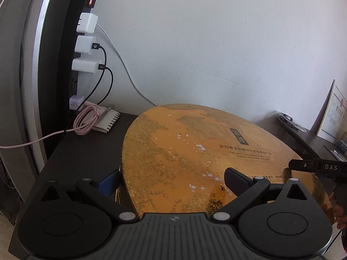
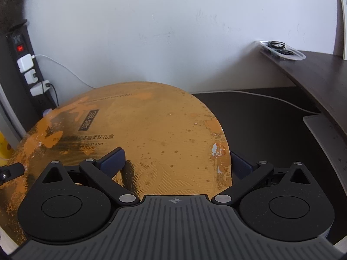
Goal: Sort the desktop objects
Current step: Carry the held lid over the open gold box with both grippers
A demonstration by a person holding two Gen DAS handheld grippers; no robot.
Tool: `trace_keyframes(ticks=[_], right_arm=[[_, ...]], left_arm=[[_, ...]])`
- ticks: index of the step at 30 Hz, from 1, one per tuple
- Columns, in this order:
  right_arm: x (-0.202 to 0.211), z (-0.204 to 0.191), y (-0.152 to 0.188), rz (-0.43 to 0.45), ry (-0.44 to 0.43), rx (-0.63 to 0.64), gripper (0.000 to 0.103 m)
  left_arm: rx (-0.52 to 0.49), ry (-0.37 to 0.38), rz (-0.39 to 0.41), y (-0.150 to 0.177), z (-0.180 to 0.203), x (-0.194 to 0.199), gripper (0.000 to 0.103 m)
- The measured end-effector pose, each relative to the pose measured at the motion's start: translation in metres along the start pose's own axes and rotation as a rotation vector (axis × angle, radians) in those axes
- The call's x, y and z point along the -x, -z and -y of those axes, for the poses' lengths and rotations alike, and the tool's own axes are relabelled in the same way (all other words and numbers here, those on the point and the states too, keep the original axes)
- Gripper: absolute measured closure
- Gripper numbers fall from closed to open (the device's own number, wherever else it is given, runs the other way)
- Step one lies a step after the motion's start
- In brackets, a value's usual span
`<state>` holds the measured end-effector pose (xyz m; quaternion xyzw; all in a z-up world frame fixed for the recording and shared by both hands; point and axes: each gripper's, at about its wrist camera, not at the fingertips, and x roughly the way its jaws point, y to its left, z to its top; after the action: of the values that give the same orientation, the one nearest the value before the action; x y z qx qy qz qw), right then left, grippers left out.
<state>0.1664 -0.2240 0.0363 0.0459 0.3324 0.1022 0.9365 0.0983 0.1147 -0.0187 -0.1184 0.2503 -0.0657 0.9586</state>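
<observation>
On the dark desk (image 2: 271,130) against the white wall, a worn orange gift box (image 1: 195,151) lying flat, left gripper (image 1: 173,179) spread wide straddling its left edge, right gripper (image 2: 177,160) spread across its right edge, power strip (image 1: 86,43) with white chargers, pink cable (image 1: 86,119) coiled on a notebook (image 1: 108,120)

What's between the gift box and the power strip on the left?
In the left wrist view, a spiral notepad with a coiled pink cable on it lies on the desk between the gift box and power strip.
</observation>
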Motion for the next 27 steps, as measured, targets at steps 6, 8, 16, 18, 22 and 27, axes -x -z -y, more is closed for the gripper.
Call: trace_keyframes(ticks=[6, 8, 16, 18, 22, 27], right_arm=[[-0.0007, -0.0030, -0.0010, -0.009, 0.003, -0.003, 0.000], [-0.0004, -0.0038, -0.0010, -0.010, 0.005, 0.001, 0.000], [-0.0012, -0.0030, -0.0019, -0.001, 0.010, 0.018, 0.000], [-0.0013, -0.0043, -0.0021, 0.000, 0.015, 0.024, 0.000], [-0.0047, -0.0040, -0.0020, -0.008, 0.016, 0.023, 0.000], [-0.0096, -0.0014, 0.0039, -0.007, 0.012, 0.006, 0.001]], left_arm=[[0.011, -0.004, -0.003, 0.0001, -0.0041, -0.0001, 0.003], [0.010, -0.006, -0.008, 0.0014, -0.0043, -0.0002, 0.003], [-0.008, -0.017, -0.016, 0.0062, -0.0024, -0.0031, 0.003], [-0.006, -0.019, -0.019, 0.0067, -0.0021, -0.0044, 0.003], [-0.011, -0.028, -0.025, 0.0061, 0.0008, -0.0059, 0.003], [-0.031, -0.037, -0.024, 0.0074, 0.0039, -0.0074, 0.002]])
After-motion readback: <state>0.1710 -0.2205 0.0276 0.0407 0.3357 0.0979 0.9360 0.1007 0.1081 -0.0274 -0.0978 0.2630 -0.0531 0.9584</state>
